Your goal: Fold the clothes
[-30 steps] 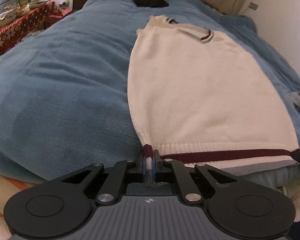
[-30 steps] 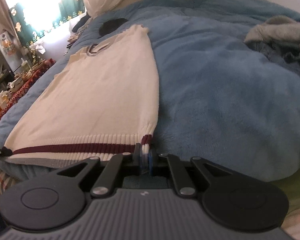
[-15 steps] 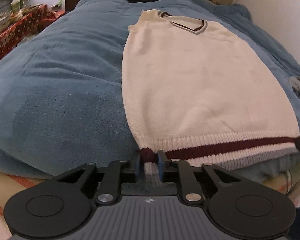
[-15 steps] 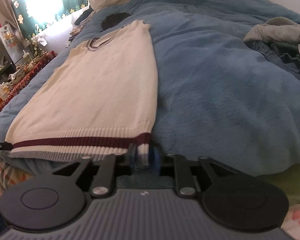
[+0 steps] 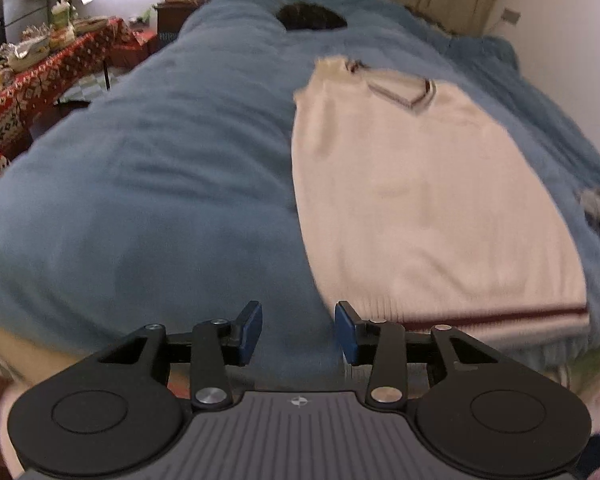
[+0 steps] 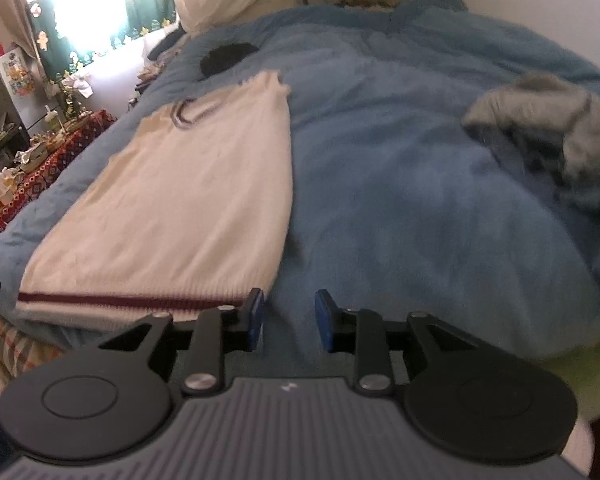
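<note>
A cream knitted vest with a maroon hem stripe and a striped V-neck lies flat on the blue fleece blanket, hem toward me. My left gripper hovers just off the vest's near left hem corner. Its jaws are opening, with only blanket showing between them. In the right wrist view the vest lies to the left. My right gripper sits just off the near right hem corner, jaws opening with nothing in them.
A heap of grey clothes lies on the blanket at the right. A dark round patch marks the blanket's far end. A cluttered table with a red patterned cloth stands left of the bed. A wall runs along the right.
Both grippers let go of the vest's hem corners, opened, and lifted away. The hem now lies loose on the blanket near the bed's front edge.
</note>
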Tool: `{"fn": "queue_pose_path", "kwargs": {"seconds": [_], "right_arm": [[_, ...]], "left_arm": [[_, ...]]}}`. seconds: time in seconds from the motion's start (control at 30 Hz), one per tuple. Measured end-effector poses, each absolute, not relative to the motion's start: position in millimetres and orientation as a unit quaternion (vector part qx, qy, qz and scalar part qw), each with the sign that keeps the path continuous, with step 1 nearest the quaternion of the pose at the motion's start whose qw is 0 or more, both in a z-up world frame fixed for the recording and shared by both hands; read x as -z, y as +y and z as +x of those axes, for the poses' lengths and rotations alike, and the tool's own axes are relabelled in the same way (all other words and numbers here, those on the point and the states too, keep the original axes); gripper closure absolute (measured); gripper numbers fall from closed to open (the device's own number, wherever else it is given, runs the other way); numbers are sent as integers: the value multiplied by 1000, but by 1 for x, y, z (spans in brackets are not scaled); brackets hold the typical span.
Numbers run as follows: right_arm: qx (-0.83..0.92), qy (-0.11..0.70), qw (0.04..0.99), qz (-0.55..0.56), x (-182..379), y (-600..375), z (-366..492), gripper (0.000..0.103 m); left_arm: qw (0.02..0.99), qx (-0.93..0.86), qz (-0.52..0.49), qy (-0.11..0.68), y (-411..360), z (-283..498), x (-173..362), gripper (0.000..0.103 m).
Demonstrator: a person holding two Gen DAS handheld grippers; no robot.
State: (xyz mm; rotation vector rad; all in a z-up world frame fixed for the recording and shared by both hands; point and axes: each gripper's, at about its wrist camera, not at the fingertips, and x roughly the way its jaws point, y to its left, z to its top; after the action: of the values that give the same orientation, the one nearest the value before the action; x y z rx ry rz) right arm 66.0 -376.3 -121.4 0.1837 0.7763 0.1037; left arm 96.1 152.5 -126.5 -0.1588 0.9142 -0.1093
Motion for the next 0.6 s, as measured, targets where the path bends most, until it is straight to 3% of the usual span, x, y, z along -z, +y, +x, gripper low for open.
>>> {"fn": "queue_pose_path", "kwargs": {"seconds": [0.27, 0.6], "right_arm": [[-71, 347, 933, 66, 102, -371, 187, 71], [-59, 369, 919, 127, 137, -392, 393, 74]], "left_arm": [[906, 52, -69, 414, 152, 206, 121, 63], [882, 38, -117, 454, 161, 388, 177, 67]]}}
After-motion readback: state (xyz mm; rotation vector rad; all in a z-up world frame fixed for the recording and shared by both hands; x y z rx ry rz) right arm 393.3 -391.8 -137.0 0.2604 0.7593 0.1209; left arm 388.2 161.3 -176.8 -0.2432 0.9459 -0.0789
